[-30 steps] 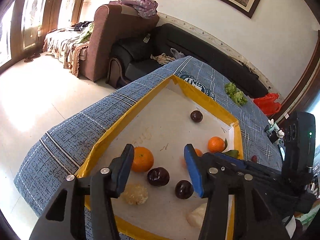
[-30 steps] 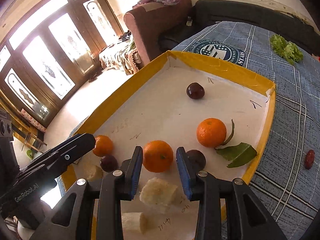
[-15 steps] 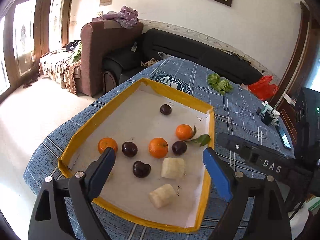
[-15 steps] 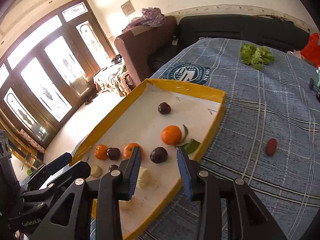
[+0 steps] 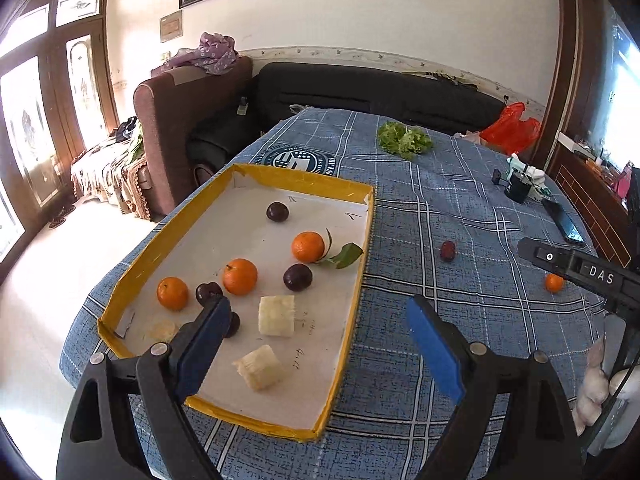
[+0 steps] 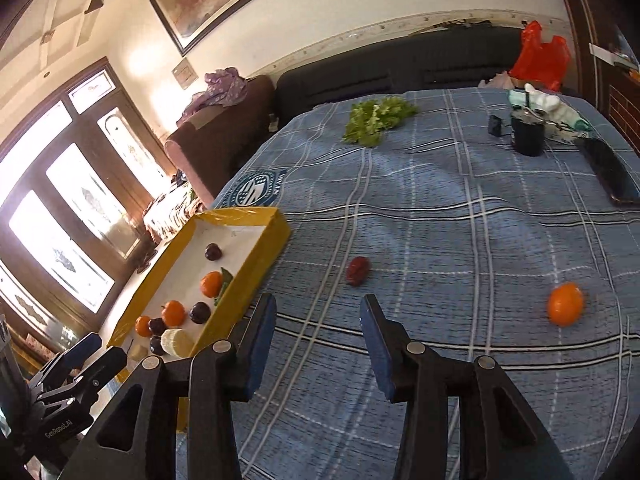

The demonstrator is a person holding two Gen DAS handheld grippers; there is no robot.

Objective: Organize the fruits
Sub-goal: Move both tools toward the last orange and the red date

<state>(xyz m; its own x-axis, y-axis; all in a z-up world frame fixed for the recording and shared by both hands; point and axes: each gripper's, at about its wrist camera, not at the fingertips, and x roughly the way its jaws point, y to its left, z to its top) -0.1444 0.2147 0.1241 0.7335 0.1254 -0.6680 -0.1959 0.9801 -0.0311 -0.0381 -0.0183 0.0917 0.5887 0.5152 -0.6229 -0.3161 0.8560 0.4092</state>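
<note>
Left gripper (image 5: 318, 334) jaws spread wide, holding nothing, raised over the near end of the yellow-rimmed tray (image 5: 362, 272). Right gripper (image 6: 318, 326) jaws parted, narrower than the left, empty, above bare tablecloth (image 6: 460, 208) just right of the tray.

In the tray: three oranges (image 5: 240, 276) — one has a stem with green leaf (image 5: 345, 255) — four dark plums (image 5: 298, 277), one alone toward the far end, and two pale peeled banana chunks (image 5: 276, 315) at the near end. Pale roundish bit in the near-left corner, can't tell what it is.

Loose on the cloth outside the tray: dark red fruit (image 6: 358, 270), ahead of the right gripper, well apart from its fingers; a loose orange (image 6: 565, 309) further right, near the table edge.

Surface: table under a blue plaid cloth with a round printed emblem (image 5: 300, 160) beyond the tray. Far side holds a lettuce bunch (image 6: 376, 118), a black cup (image 6: 528, 136), and a phone (image 6: 610, 176) on the right.

Room: black sofa (image 5: 372, 92) along the far wall, brown armchair (image 5: 180, 120) with purple cloth on top, red plastic bag (image 6: 542, 56), framed painting above, glass doors at left, pale tile floor.
</note>
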